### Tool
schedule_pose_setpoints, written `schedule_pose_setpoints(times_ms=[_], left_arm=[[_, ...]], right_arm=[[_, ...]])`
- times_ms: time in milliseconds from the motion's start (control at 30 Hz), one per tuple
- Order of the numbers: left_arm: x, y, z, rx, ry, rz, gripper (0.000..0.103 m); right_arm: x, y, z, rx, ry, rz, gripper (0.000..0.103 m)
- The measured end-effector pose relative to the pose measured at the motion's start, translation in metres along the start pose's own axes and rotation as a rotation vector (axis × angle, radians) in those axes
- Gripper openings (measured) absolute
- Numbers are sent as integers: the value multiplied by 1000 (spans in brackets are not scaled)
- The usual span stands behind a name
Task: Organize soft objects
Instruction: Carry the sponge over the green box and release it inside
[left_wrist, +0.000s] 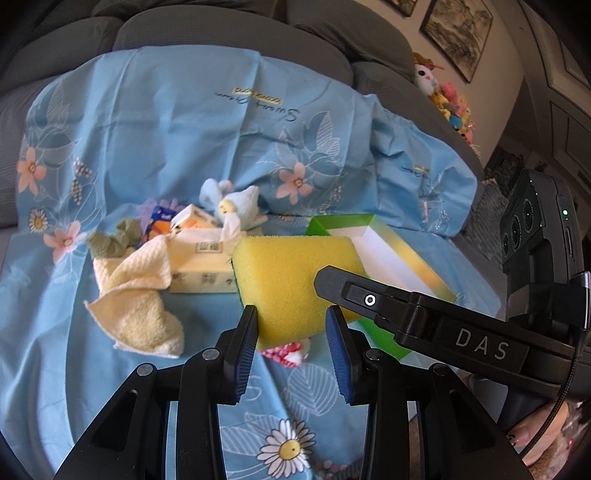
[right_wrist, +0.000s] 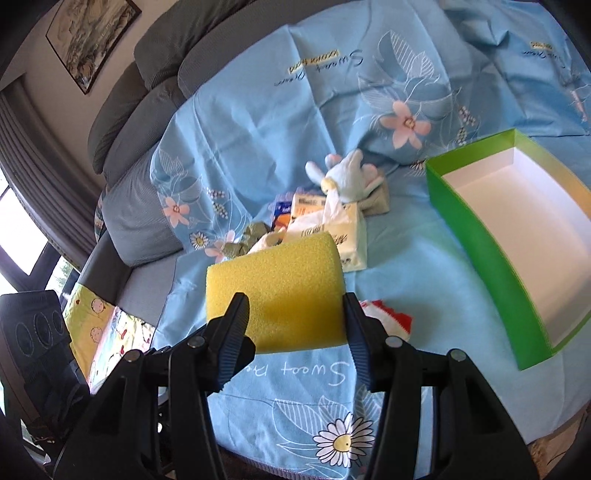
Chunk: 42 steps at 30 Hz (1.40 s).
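A yellow sponge (left_wrist: 288, 280) is held above the blue flowered sheet. My right gripper (right_wrist: 295, 314) is shut on the yellow sponge (right_wrist: 277, 291); its finger (left_wrist: 354, 291) shows in the left wrist view. My left gripper (left_wrist: 291, 325) is open, its pads either side of the sponge's near end without squeezing it. An open green box with a white inside (right_wrist: 517, 229) lies to the right, also seen in the left wrist view (left_wrist: 388, 254). A cream towel (left_wrist: 136, 306), a tissue pack (left_wrist: 203, 266), a blue plush toy (left_wrist: 236, 206) and an olive cloth (left_wrist: 114, 240) lie in a pile.
A red-and-white knitted piece (right_wrist: 388, 317) lies on the sheet under the sponge. The sheet (left_wrist: 166, 129) covers a grey sofa (left_wrist: 221, 33). Plush toys (left_wrist: 450, 99) are piled on the sofa arm at the far right. Small packets (left_wrist: 162, 218) sit behind the tissue pack.
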<state>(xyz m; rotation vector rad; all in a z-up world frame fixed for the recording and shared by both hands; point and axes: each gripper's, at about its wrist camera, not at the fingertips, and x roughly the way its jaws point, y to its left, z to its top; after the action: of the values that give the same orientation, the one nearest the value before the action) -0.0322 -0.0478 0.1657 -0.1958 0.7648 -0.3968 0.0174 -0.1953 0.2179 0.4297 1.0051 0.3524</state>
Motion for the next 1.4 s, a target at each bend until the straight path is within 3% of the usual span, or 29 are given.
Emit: schedule_pose_setpoints(times_ms=[267, 833, 1033, 1400], left_arm=[[22, -41, 14, 68, -11, -61, 38], [118, -134, 27, 199, 105, -258, 38], [149, -153, 26, 196, 171, -303, 38], [184, -165, 12, 195, 288, -292, 38]], right_arm=[[-30, -35, 10, 58, -75, -50, 44], [-84, -154, 14, 263, -206, -194, 37], [-91, -189, 11, 329, -215, -251, 33], [-74, -222, 14, 385, -161, -325, 33]])
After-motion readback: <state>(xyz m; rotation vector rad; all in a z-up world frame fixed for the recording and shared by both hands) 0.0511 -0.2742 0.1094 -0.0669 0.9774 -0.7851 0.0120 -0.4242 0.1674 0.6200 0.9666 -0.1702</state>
